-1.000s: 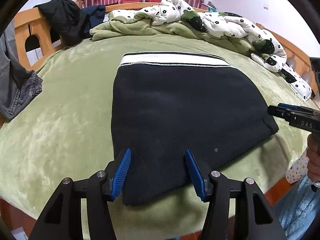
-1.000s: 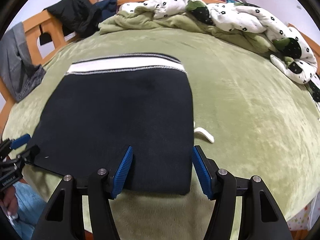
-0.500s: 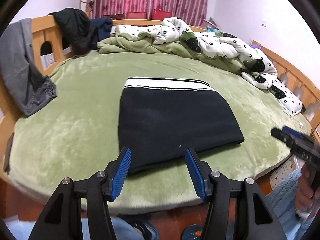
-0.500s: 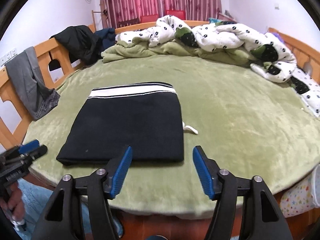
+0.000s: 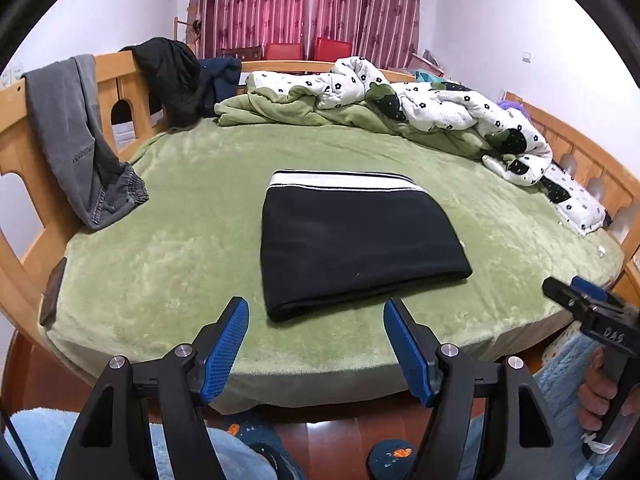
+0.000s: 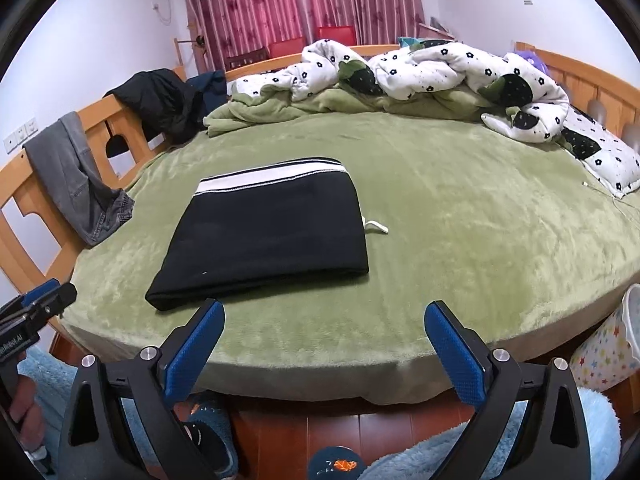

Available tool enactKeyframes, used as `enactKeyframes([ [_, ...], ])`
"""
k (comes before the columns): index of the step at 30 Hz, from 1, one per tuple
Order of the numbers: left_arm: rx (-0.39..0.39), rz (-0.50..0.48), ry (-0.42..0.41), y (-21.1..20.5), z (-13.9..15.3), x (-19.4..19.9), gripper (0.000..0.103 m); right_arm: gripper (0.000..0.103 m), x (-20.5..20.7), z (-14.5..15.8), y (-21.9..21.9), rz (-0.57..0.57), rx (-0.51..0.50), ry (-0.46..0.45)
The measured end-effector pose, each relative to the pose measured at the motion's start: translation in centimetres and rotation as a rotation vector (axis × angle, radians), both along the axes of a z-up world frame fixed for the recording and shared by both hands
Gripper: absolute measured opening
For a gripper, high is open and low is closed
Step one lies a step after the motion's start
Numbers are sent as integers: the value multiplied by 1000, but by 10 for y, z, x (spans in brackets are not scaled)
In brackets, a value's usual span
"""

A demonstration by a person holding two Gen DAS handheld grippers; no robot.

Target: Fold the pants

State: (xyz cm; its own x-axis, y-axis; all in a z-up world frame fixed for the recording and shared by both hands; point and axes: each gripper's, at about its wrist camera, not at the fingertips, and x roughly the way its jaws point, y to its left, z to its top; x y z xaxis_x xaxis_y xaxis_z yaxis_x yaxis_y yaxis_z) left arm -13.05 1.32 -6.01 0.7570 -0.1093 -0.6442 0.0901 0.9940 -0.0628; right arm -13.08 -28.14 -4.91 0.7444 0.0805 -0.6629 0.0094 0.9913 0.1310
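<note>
Now, what I see from my two wrist cameras:
Pants (image 5: 352, 240): black knit, folded into a flat rectangle with a white striped waistband, centre of frame on the bed.
Bed cover (image 5: 168, 264): plush green fleece, rounded near edge.
Left gripper (image 5: 316, 344): jaws opening, blue ribbed pads bare, nothing between them, short of the pants' near fold.
Right gripper (image 6: 324, 344): jaws opening wide, nothing between them.
Drawcord (image 6: 376, 226): white, poking out beside the pants' right edge.
Quilt (image 5: 440, 108): white, flower-printed, bunched along the upper right.
</note>
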Motion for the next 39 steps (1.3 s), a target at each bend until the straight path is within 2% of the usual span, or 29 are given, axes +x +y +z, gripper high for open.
enactKeyframes([
  [6, 17, 15, 32, 0, -12, 1, 68, 99, -5, -1, 9, 5, -54, -6],
  [11, -1, 25, 35, 3, -12, 1, 68, 99, -5, -2, 5, 1, -53, 2],
  [39, 10, 20, 29, 1, -14, 2, 68, 99, -1, -3, -5, -5, -45, 14],
])
